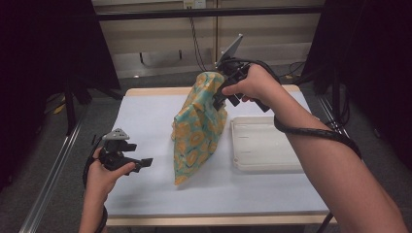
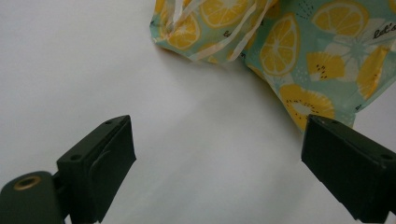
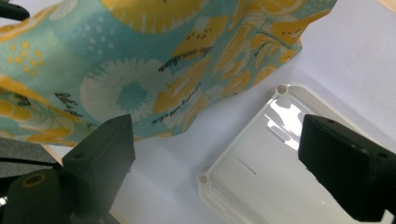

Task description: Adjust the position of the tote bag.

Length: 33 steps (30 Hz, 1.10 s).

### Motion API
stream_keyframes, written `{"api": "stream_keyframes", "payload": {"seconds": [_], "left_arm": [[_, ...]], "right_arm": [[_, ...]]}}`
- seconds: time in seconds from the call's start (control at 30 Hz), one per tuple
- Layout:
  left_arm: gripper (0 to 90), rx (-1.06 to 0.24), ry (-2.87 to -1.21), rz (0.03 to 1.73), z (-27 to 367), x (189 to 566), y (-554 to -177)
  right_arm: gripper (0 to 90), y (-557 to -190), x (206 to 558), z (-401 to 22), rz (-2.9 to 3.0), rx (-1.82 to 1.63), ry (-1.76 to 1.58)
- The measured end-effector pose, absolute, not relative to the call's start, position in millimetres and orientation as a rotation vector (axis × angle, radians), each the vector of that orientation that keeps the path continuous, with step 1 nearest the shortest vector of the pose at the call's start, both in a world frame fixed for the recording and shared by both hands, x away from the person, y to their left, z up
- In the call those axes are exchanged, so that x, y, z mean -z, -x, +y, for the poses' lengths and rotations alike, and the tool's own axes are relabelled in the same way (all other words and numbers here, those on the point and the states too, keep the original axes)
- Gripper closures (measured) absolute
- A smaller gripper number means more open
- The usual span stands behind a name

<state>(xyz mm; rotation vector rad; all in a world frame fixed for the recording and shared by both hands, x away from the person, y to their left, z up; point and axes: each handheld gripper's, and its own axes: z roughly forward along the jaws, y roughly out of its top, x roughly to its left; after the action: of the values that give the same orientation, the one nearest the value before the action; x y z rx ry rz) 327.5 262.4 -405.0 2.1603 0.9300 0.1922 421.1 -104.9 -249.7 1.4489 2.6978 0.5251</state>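
The cloth, teal w/ a lemon print, is on the table just left of the tray. It rises in a tall peak level w/ the tray's far-left corner, and its low tip trails toward the near edge, left of the tray's near corner.

We judge it light, thin and very soft. It'll sag, fold and slide rather than keep shape, but nothing about it is fragile. The print looks smooth, so it may slip in a shallow pinch. Best hold is a deep bite on a hem or corner, e.g. the low tip left of the tray or the top of the peak. A mid-panel grab would prob. bunch several layers.

The right gripper is above the tray's far-left corner, right by the peak. Its own view shows the jaws wide apart w/ nothing between them, cloth beyond and tray below. We can't tell what holds the peak up.

The left gripper is well left of the tray, on the cloth's far side, low over bare table. Its jaws are also spread and empty, w/ the cloth's edge just ahead.
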Motion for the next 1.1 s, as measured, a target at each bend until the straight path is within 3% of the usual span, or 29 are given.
{"api": "stream_keyframes", "payload": {"seconds": [1.1], "left_arm": [[9.4, -0.181, -2.165, 0.931, 263.1, 406.1, -329.1]], "right_arm": [[14.2, -432.0, 219.3, -88.9, 2.566, -0.657, -1.599]]}}
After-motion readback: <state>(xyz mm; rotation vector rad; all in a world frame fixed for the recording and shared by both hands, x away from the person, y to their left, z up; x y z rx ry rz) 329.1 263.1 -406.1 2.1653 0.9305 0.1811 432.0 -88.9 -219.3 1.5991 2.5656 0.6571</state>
